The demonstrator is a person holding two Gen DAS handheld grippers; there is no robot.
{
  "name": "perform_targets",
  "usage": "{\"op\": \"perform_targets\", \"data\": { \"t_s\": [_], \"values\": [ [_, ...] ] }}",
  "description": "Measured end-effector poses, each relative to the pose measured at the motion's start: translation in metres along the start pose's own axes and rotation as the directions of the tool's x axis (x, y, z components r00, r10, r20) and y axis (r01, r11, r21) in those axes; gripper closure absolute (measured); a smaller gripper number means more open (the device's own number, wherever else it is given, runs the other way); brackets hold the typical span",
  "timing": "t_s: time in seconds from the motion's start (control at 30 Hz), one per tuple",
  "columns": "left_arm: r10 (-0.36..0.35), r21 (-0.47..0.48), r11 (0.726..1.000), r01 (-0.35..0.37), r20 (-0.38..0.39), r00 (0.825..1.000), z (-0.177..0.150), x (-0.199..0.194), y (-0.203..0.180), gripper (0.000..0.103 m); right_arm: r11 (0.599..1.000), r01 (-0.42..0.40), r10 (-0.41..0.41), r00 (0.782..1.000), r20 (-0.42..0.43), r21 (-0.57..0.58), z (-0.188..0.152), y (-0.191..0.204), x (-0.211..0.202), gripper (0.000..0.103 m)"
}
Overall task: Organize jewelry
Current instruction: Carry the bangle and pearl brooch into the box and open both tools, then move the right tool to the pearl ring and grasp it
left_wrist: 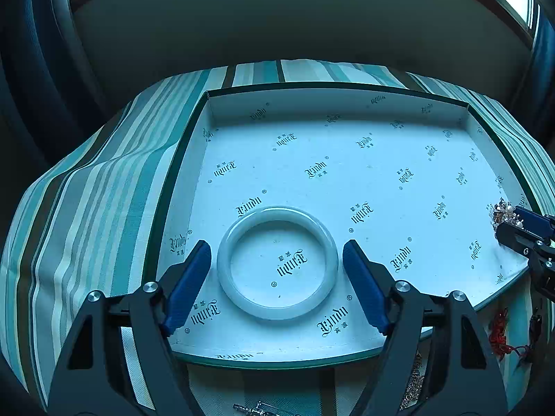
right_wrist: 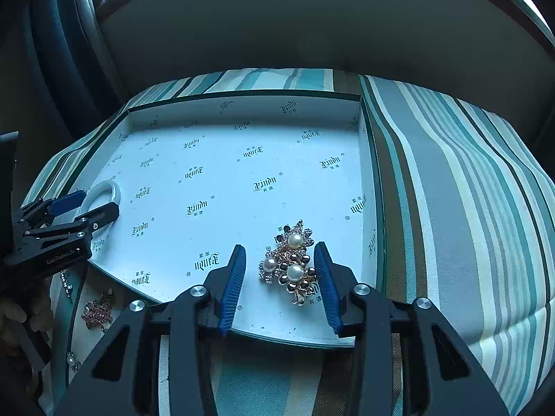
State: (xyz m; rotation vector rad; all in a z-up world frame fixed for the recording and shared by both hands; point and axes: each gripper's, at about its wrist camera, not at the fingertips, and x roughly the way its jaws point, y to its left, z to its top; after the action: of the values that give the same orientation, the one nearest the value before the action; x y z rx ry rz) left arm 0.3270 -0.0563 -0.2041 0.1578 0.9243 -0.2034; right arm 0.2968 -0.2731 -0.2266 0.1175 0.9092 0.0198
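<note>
A pale jade-like bangle (left_wrist: 277,213) lies flat in a shallow white-lined box (left_wrist: 347,159) printed with logos. My left gripper (left_wrist: 277,244) straddles it; the blue pads stand clear of the ring on both sides, so it is open. A pearl and rhinestone brooch (right_wrist: 293,263) lies near the box's front right corner (right_wrist: 367,277). My right gripper (right_wrist: 279,247) is open around it, with the left pad well clear and the right pad close beside it. The right wrist view also shows the bangle (right_wrist: 107,187) and left gripper (right_wrist: 100,201). In the left wrist view the right gripper (left_wrist: 510,222) is by the brooch (left_wrist: 501,209).
The box sits on a striped teal cloth (right_wrist: 468,190). Loose pieces lie on the cloth in front of the box: a red ornament (left_wrist: 499,336), a chain (left_wrist: 414,381), a pinkish chain piece (right_wrist: 97,312) and a pearl pin (right_wrist: 71,360). A hand (right_wrist: 20,315) holds the left gripper.
</note>
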Motion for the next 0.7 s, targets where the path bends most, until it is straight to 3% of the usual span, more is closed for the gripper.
{"op": "perform_targets", "data": {
  "t_s": [0.4, 0.7],
  "values": [
    [0.010, 0.006, 1.000, -0.010, 0.029, 1.000, 0.004, -0.014, -0.001, 0.017, 1.000, -0.001, 0.001, 0.999, 0.035, 0.011, 0.005, -0.002, -0.016, 0.053],
    [0.036, -0.005, 0.999, -0.036, 0.078, 0.996, 0.002, -0.059, -0.002, 0.017, 1.000, 0.002, -0.002, 0.998, 0.057, 0.008, -0.003, 0.004, -0.056, 0.053]
  ]
}}
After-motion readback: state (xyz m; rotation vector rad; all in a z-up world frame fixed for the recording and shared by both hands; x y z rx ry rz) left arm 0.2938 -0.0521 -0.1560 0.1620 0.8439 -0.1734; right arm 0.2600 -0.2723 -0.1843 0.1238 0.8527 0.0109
